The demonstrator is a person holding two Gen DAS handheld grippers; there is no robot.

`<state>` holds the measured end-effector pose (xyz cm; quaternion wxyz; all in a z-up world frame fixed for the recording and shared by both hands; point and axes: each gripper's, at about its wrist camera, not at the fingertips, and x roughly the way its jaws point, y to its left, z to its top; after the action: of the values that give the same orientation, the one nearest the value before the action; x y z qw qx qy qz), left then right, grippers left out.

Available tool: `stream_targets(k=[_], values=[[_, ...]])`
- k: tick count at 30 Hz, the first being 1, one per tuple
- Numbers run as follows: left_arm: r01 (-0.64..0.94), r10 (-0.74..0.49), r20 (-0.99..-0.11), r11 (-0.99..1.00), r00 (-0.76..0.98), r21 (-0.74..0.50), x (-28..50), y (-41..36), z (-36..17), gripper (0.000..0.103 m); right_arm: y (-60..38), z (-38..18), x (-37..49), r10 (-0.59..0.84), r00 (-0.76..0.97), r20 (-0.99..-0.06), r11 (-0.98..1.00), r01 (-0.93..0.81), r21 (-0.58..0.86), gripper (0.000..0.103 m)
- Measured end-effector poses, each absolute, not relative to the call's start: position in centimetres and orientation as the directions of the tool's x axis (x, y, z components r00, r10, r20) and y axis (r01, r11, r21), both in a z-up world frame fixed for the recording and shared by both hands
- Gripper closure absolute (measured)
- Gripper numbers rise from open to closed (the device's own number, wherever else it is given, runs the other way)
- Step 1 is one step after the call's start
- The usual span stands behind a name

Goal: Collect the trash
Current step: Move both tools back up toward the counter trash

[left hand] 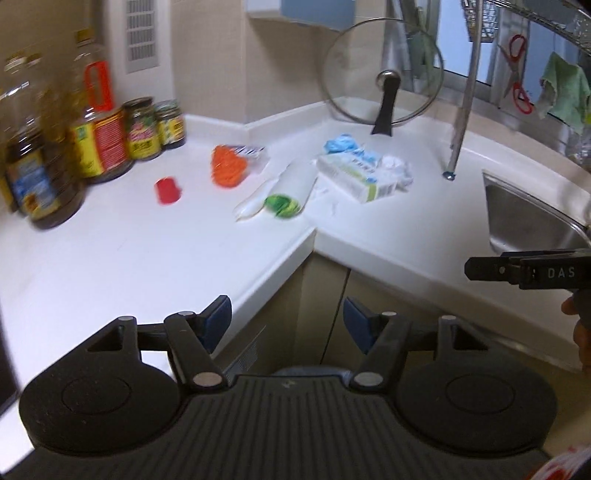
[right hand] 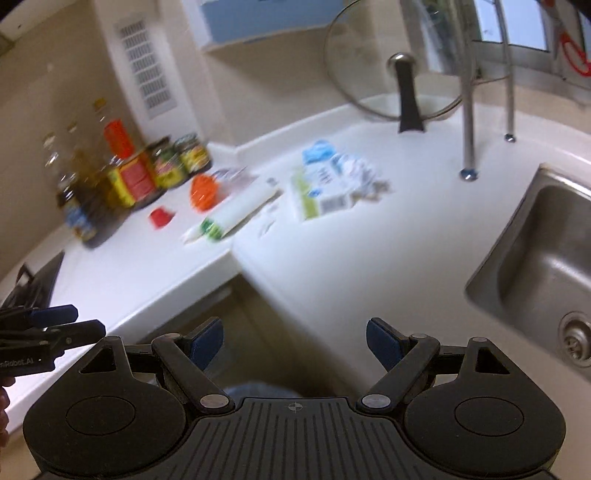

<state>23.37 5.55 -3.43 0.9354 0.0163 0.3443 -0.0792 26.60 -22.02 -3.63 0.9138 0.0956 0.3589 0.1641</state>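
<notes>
Trash litters the corner of our white table (left hand: 110, 258): a red cap (left hand: 168, 189), orange netting (left hand: 227, 167), a white tube (left hand: 284, 188) and a flattened carton (left hand: 354, 173); we hold left tongs (left hand: 287, 317) and right tongs (right hand: 294, 338) spread and empty, short of the table's edge

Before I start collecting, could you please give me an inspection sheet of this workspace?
Surface: white corner counter, sink at its right end.
Job's things: flattened carton, blue wrapper, crumpled paper, white tube, orange net, red cap, all loose on the counter.
Clutter: bottles and jars at left; glass lid leaning at the back.
Grippers: left gripper and right gripper open, empty, short of the counter edge.
Cables: nothing seen.
Surroundings: rack leg, green cloth, red scissors, wall vent.
</notes>
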Motion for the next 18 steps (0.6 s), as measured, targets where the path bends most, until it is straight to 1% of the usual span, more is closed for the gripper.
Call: stream_targets(k=[5,11,14,18], values=[[0.211,-0.170,-0.642,0.977,0.747,-0.013,27.7,5.2,-3.4,0.040,-21.9,-3.2,29.7,0.342,0.719,-0.605,0.937,-0.209,0.281,0.018],[0.271,-0.209,-0.635,0.963,0.743,-0.001,32.7,4.6,-3.5,0.044,-20.7,-3.2,33.2,0.336,0.738,-0.585,0.939,-0.211,0.273,0.018],[0.296,-0.225,-0.637,0.955,0.737,0.004,34.9,4.3,-3.9,0.044,-20.2,-3.3,34.5,0.337,0.743,-0.579,0.938,-0.211,0.274,0.018],[0.313,-0.224,-0.648,0.949,0.728,0.023,37.8,4.0,-4.7,0.044,-19.4,-3.8,36.3,0.339,0.743,-0.578,0.938,-0.220,0.267,0.018]])
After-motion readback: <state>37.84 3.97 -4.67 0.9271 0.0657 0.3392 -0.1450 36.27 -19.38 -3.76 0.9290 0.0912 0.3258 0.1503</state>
